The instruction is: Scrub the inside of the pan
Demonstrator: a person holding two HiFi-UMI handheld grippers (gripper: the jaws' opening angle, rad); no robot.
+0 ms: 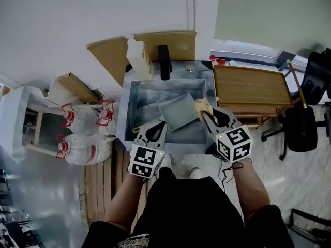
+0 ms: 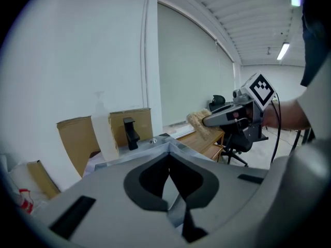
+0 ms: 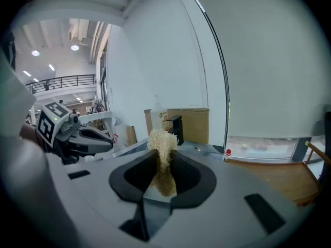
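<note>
A square grey pan (image 1: 178, 112) stands tilted inside the steel sink (image 1: 135, 99). My left gripper (image 1: 162, 122) is at the pan's near left corner, shut on its thin rim; in the left gripper view the jaws (image 2: 169, 172) meet with only a sliver of grey metal between them. My right gripper (image 1: 206, 112) hovers at the pan's right edge, shut on a straw-coloured scrubber (image 1: 202, 106). The right gripper view has the scrubber (image 3: 163, 146) pinched between the pads and sticking up past them. Whether the scrubber touches the pan is not clear.
A black faucet (image 1: 164, 62) and a white soap bottle (image 1: 138, 57) stand behind the sink, with cardboard (image 1: 111, 53) against the wall. A wooden table (image 1: 251, 89) adjoins the sink on the right, with a black chair (image 1: 302, 123) beyond. Water bottles (image 1: 83, 120) lie to the left.
</note>
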